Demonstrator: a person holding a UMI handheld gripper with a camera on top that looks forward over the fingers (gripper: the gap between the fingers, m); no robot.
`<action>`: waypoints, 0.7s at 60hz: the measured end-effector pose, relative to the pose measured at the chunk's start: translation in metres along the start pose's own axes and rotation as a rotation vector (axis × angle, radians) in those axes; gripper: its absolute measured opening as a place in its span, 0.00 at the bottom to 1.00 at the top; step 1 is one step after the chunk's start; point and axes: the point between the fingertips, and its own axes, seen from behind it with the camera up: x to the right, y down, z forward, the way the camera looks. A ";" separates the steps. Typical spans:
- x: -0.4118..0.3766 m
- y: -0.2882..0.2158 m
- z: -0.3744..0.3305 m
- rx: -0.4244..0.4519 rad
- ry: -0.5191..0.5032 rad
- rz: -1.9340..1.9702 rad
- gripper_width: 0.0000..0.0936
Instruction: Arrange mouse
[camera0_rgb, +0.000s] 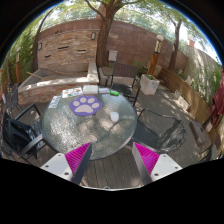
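A round glass table (85, 128) stands ahead of my gripper (112, 158) on a patio deck. A purple mat with a white paw print (87, 102) lies on the far left part of the table. A small white object, probably the mouse (114, 116), lies on the glass to the right of the mat. My fingers, with magenta pads (146, 156), are spread wide with nothing between them. They hang above the deck boards just short of the table's near rim.
Dark metal chairs stand around the table: at the left (22, 132), the right (160, 125) and behind it (122, 78). A stone bench (55, 85) and a brick wall (70, 45) lie beyond. A potted plant (148, 84) stands at the back right.
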 end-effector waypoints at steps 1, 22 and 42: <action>0.007 -0.011 -0.007 -0.007 -0.001 -0.001 0.89; 0.031 -0.013 0.096 -0.025 -0.022 0.032 0.90; 0.024 -0.059 0.356 0.093 -0.086 0.033 0.91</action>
